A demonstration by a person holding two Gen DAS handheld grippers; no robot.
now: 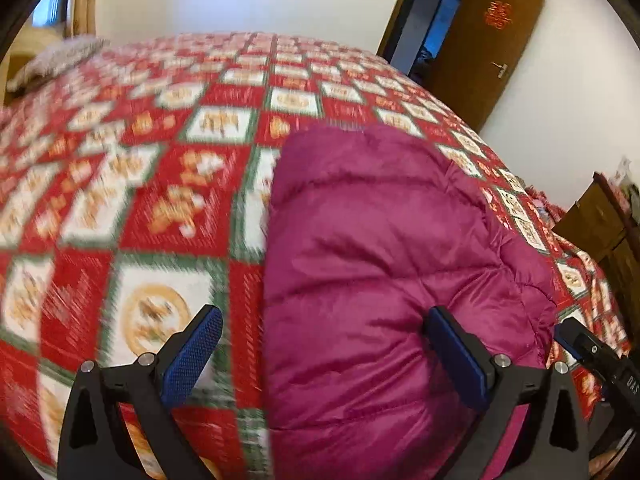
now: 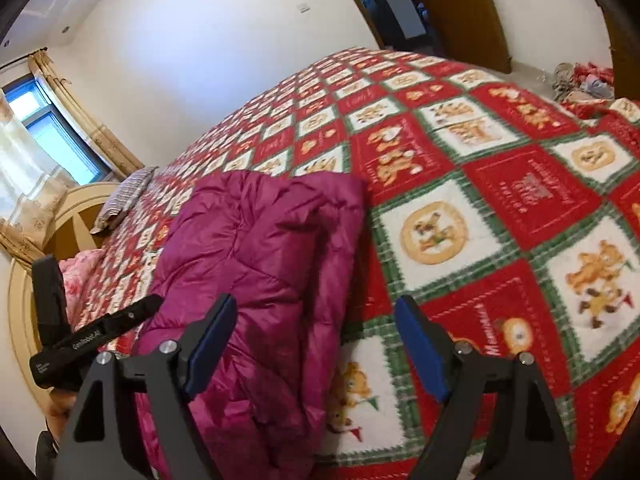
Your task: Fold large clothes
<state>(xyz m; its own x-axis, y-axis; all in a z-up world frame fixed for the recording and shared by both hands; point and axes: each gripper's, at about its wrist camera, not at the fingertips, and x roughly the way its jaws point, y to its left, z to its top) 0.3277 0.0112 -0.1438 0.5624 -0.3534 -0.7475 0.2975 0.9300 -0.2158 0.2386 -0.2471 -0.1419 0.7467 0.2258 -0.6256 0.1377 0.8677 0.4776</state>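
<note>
A red-and-green teddy-bear blanket (image 2: 480, 208) covers the bed, a striped pillow (image 2: 126, 196) at ten o'clock, a curtained window (image 2: 52, 136) at nine, a brown door (image 1: 480, 48) at one.

The left tool (image 2: 96, 336), seen from the right wrist camera, carries the white word "GenRobot.AI" on its black body. The right tool (image 1: 624, 376), seen from the left wrist camera, shows the letters "DAS". A red double-happiness sign (image 1: 498, 14) hangs on the brown door (image 1: 480, 64); the blanket's (image 2: 520, 200) lettering is too blurred to read.
</note>
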